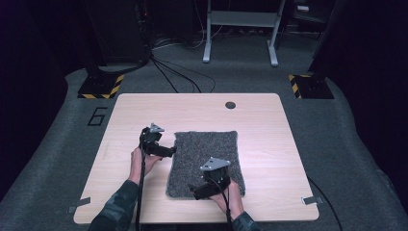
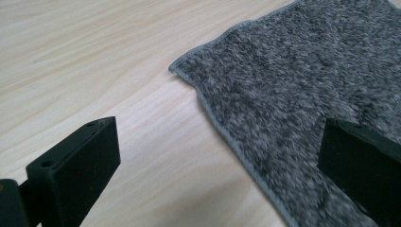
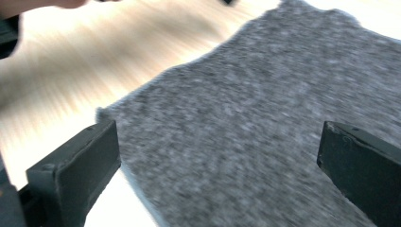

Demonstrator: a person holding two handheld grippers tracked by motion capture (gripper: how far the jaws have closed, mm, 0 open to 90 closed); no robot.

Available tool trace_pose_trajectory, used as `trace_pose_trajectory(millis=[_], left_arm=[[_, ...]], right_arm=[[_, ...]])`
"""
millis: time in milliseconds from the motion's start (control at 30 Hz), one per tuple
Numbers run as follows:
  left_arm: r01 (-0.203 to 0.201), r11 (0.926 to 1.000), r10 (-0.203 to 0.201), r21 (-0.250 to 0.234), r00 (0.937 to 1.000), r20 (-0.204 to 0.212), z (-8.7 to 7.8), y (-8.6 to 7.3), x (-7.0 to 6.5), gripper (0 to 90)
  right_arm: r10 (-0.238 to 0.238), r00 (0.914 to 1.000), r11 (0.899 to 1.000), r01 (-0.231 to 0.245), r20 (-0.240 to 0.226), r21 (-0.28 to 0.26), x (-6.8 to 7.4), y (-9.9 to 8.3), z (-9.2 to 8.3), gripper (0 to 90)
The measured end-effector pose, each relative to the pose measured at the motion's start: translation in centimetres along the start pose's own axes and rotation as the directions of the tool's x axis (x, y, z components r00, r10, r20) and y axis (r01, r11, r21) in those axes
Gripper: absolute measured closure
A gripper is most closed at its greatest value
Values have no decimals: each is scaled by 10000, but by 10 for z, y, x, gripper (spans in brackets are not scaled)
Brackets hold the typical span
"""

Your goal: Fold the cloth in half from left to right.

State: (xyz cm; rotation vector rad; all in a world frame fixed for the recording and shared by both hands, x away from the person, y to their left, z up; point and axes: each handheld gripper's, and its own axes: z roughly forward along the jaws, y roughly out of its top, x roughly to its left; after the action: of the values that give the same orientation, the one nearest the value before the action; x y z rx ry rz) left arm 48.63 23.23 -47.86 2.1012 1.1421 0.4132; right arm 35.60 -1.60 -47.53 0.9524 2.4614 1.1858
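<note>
A grey fuzzy cloth (image 1: pixel 207 159) lies flat on the light wooden table (image 1: pixel 269 144), a little right of its middle. My left gripper (image 1: pixel 169 151) is by the cloth's left edge, pointing right at it. In the left gripper view its jaws stand wide apart and open (image 2: pixel 220 142), with the cloth's stitched corner (image 2: pixel 177 66) ahead and nothing gripped. My right gripper (image 1: pixel 196 191) hovers over the cloth's near left corner, pointing left. The right gripper view is blurred; its jaws are open (image 3: pixel 220 142) above the cloth (image 3: pixel 265 94), holding nothing.
A dark round hole (image 1: pixel 230 105) sits near the table's far edge. Tape strips mark the near corners (image 1: pixel 79 204) (image 1: pixel 312 199). On the floor beyond stand two bases with yellow-black stripes (image 1: pixel 101 86) (image 1: pixel 310 85), cables and a grey frame (image 1: pixel 240 29).
</note>
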Motion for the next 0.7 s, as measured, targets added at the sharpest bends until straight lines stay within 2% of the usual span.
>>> trace_pose_trajectory(millis=[33, 100, 167, 300, 333, 433, 467, 533, 567, 600, 667, 700], left_arm=[[-34, 10000, 34, 19, 10000, -6, 3, 2, 1, 0], [81, 10000, -81, 44, 9998, 162, 11, 6, 1, 0], [47, 9996, -57, 273, 9994, 341, 19, 9, 3, 1], [20, 9992, -38, 392, 9990, 446, 36, 12, 7, 57], [15, 9992, -32, 396, 9991, 425, 38, 12, 8, 80], [-56, 9990, 47, 444, 9998, 218, 45, 15, 11, 132], [-5, 9990, 2, 437, 10000, 73, 47, 17, 11, 153], [21, 9991, -21, 417, 10000, -6, 50, 19, 13, 185], [-37, 9989, 40, 478, 10000, -66, 50, 21, 15, 199], [50, 9992, -47, 403, 10000, -62, 52, 22, 16, 212], [232, 9991, -230, 360, 9997, -52, 54, 24, 19, 242], [223, 9992, -221, 317, 9997, -73, 55, 25, 20, 256]], right_arm=[[-141, 9999, 9999, 141, -98, -6, 3, 2, 3, 1], [-117, 9994, 9998, 122, -313, 178, 13, 4, 8, 5], [-229, 9985, 9993, 243, -502, 278, 22, 5, 15, 12], [-744, 9941, 9957, 783, -788, 486, 41, 6, 34, 77], [-990, 9915, 9936, 1031, -844, 459, 45, 6, 39, 105], [-1066, 9887, 9907, 1147, -1054, 734, 55, 6, 48, 180], [-1142, 9877, 9906, 1213, -1065, 637, 58, 6, 51, 220], [-1231, 9860, 9861, 1343, -1122, 974, 63, 7, 55, 303], [-1231, 9851, 9867, 1345, -1205, 916, 65, 8, 55, 333], [-1266, 9840, 9850, 1396, -1250, 1010, 66, 9, 56, 373], [-1347, 9849, 9857, 1444, -1088, 868, 69, 9, 59, 476], [-1369, 9833, 9828, 1500, -1203, 1079, 69, 10, 58, 492]])
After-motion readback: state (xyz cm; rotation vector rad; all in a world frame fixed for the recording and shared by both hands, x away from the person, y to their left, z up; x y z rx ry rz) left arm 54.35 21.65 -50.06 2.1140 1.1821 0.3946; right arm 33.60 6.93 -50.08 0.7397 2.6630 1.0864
